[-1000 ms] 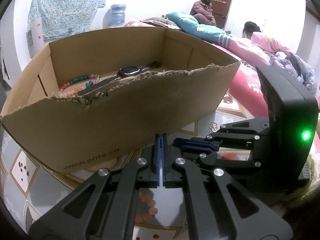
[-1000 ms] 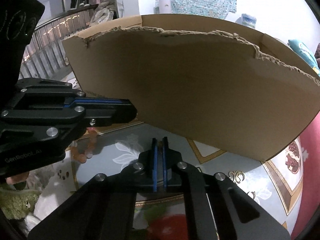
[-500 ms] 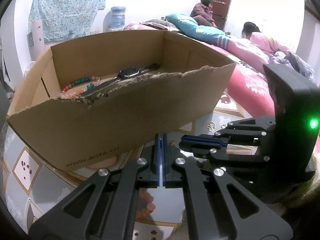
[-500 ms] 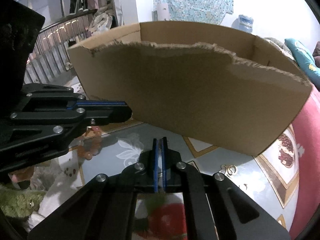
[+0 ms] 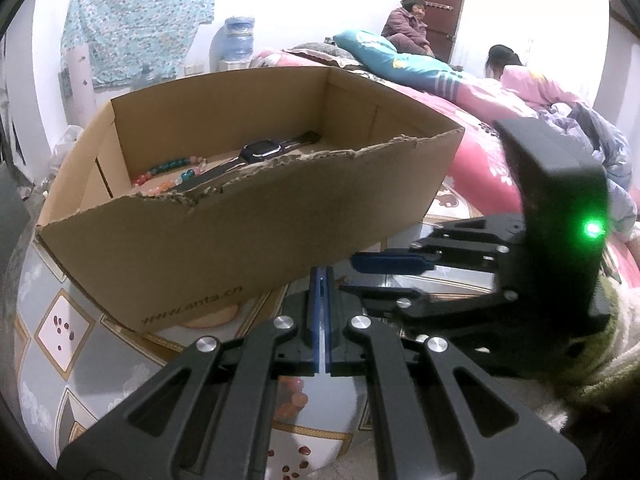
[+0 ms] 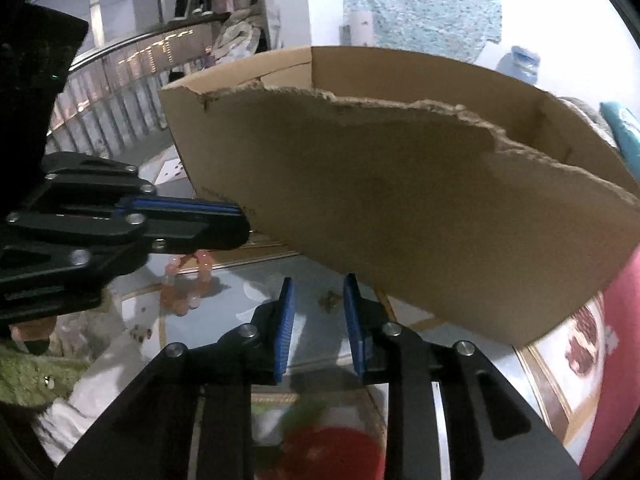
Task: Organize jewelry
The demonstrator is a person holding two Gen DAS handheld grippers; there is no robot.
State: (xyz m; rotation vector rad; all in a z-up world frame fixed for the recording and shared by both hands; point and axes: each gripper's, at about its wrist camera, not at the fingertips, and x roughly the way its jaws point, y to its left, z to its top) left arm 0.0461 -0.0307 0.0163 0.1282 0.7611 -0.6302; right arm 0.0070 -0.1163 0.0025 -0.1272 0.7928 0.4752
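Note:
A torn cardboard box (image 5: 256, 216) stands on the glass table and holds a black smartwatch (image 5: 262, 150) and bead bracelets (image 5: 172, 172). My left gripper (image 5: 321, 276) is shut, and a pink-orange bead bracelet (image 6: 188, 280) hangs from its tips above the table, seen in the right wrist view (image 6: 240, 232) and partly under the fingers in the left wrist view (image 5: 292, 396). My right gripper (image 6: 316, 292) is open and empty, low in front of the box (image 6: 420, 208). A small dark piece (image 6: 330, 300) lies on the glass ahead of it.
The patterned glass table (image 5: 56, 328) carries the box. A bed with pink bedding (image 5: 480, 148) and two people lies behind on the right. A railing (image 6: 120, 92) runs behind the box on the left.
Both grippers have pulled back from the box and risen a little. My right gripper has gone from shut to open. The left stays shut with the bracelet.

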